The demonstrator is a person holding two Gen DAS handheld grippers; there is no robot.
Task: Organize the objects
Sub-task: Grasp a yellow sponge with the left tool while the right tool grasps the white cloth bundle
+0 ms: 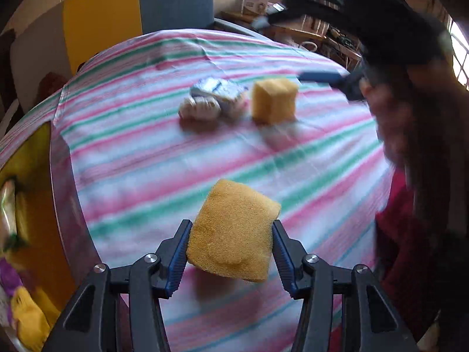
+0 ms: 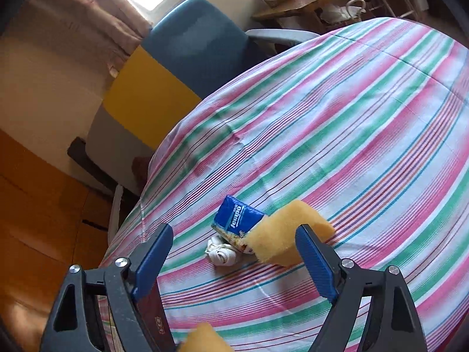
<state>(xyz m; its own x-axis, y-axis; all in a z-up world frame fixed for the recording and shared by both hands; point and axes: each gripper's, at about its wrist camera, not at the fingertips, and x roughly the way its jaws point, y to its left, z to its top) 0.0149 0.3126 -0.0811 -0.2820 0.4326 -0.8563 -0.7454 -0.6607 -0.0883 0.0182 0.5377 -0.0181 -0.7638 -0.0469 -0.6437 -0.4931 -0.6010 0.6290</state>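
My left gripper is shut on a yellow sponge, held above the striped tablecloth; both blue pads press into its sides. Farther out on the cloth sits a second yellow sponge, next to a blue tissue pack and a small white rolled cloth. In the right wrist view my right gripper stands open just short of that sponge, which lies by its right finger without being pressed. The tissue pack and white roll lie between the fingers' lines. Its blue finger shows blurred above the sponge.
A yellow-walled box with several colourful items stands at the table's left edge. A person's hand and red sleeve fill the right side. A blue chair and a cluttered wooden shelf stand beyond the table. A yellow piece shows at the bottom edge.
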